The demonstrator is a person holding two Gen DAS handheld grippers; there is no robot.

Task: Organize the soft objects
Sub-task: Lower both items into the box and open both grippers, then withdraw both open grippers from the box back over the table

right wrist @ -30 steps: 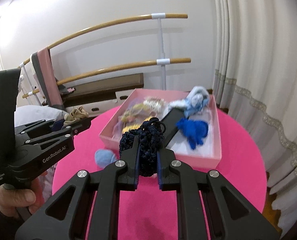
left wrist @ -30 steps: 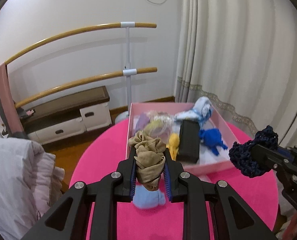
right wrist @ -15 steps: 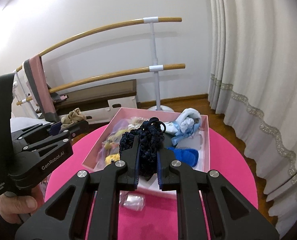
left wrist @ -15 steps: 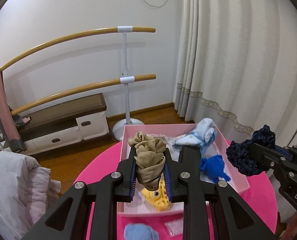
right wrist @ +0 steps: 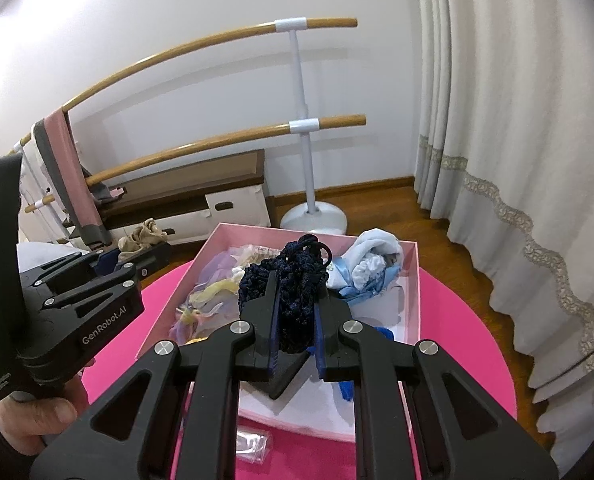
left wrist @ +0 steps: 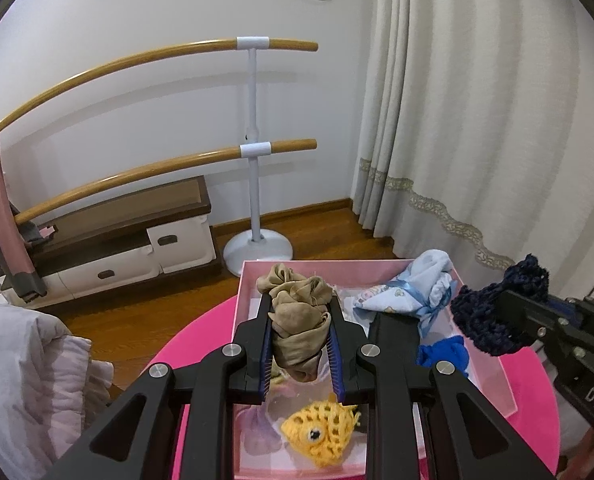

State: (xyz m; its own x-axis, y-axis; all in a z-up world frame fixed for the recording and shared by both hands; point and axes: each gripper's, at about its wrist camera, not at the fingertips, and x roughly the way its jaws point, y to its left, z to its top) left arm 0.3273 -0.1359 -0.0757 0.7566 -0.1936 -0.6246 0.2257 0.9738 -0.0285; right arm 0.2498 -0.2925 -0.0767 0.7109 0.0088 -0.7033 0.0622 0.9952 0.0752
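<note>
- Left wrist view: the left gripper [left wrist: 301, 340] is closed on a beige cloth [left wrist: 297, 320], held above the pink box [left wrist: 493, 376]. Inside the box lie a yellow knit toy [left wrist: 321, 436], a blue toy [left wrist: 445, 354] and a pale blue bundle [left wrist: 409, 292].
- Right wrist view: the right gripper [right wrist: 295, 320] is clamped on a navy knit [right wrist: 293, 284], also above the box [right wrist: 411, 296]. A clear packet [right wrist: 251, 446] lies outside the box, on the table [right wrist: 473, 360].
- Judgement: several items are boxed; both held pieces and the packet remain.

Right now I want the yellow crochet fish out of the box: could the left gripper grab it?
Probably not yet: the left gripper hangs right above the yellow crochet fish, but its jaws are shut on the beige fabric bundle.
</note>
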